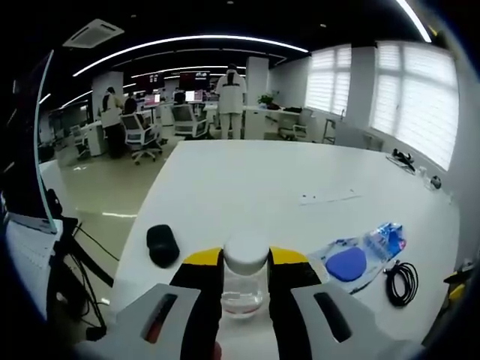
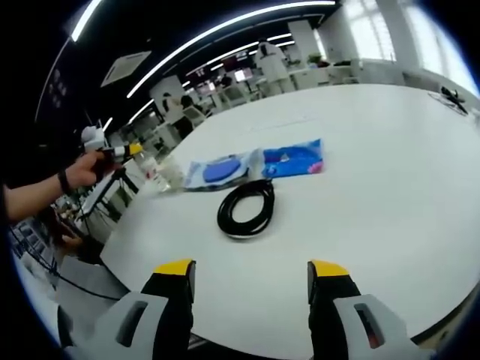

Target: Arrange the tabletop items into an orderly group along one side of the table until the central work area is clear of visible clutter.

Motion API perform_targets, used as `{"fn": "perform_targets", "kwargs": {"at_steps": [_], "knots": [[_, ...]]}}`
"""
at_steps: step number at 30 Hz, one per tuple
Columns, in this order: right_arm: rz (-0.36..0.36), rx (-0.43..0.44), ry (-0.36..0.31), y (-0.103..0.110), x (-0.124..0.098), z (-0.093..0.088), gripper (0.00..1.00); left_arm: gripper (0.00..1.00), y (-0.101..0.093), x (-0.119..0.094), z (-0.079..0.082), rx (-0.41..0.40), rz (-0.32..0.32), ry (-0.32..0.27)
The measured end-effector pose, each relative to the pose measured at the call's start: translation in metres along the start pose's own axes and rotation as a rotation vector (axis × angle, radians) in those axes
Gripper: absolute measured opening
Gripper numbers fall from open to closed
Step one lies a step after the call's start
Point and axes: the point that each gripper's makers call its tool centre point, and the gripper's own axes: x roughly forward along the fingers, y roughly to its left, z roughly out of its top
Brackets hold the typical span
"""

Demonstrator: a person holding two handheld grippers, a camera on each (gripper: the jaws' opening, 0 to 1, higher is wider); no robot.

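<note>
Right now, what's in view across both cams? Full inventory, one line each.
Clear jar: 1, transparent with white lid, between the left gripper's fingers at the table's near edge.
Black pouch: 1, black, left of the jar.
Blue packet: 1, clear plastic with blue contents, mid-table.
Black cable: 1 coil, black, just in front of the packet.
White table: 1, white, large.
Office chairs: several, white and black, background.
People: a few, standing far off.
Left gripper: yellow-tipped fingers closed on the jar.
Right gripper: fingers apart, nothing between them.
</note>
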Motion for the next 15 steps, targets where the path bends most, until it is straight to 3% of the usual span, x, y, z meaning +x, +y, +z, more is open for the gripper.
{"fn": "perform_targets", "kwargs": {"at_steps": [15], "knots": [[-0.009, 0.008, 0.002, -0.0038, -0.0032, -0.0031, 0.61, 0.21, -0.0008, 0.0027, -0.0012, -0.049, 0.046, -0.01]]}}
